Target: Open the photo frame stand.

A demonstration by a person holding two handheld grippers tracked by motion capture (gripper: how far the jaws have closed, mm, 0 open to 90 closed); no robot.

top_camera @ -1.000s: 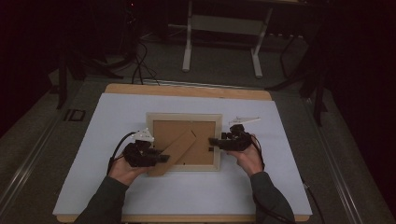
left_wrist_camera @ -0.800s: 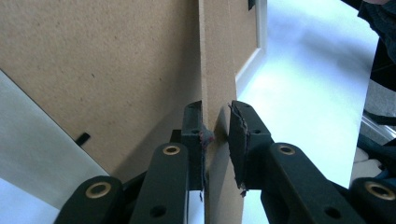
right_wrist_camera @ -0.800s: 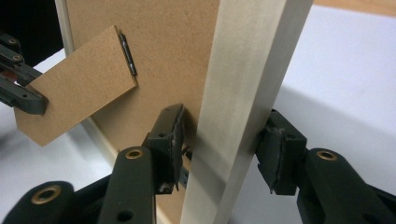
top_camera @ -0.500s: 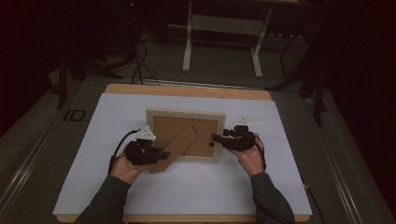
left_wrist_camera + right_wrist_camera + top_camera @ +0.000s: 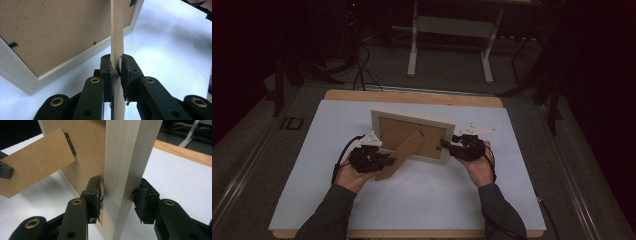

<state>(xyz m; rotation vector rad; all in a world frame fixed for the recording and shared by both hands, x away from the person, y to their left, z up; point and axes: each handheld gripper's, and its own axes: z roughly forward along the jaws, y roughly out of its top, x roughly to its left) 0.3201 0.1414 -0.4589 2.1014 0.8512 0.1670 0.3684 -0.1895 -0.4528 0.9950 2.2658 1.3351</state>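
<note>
Gripping frame stand (image 5: 117, 37), left tongs (image 5: 116, 72), right tongs (image 5: 117, 195) clamping picture frame (image 5: 412, 134) (upright)

Work surface: a table (image 5: 412, 97) with a light wooden top, its bare wood showing as a strip along the far edge and again as a thin line at the near edge. A white sheet (image 5: 422, 200) lies flat on it and covers nearly the whole top.

On the sheet: a picture frame (image 5: 412, 134) stands on its lower edge, brown backing toward the person, right side between the right-hand fingers (image 5: 94, 195). Its fold-out stand (image 5: 401, 154) slants down to the sheet, between the left-hand fingers (image 5: 126, 75). Beyond the right-hand fingers a small pale flat piece (image 5: 479, 130) lies on the sheet.
</note>
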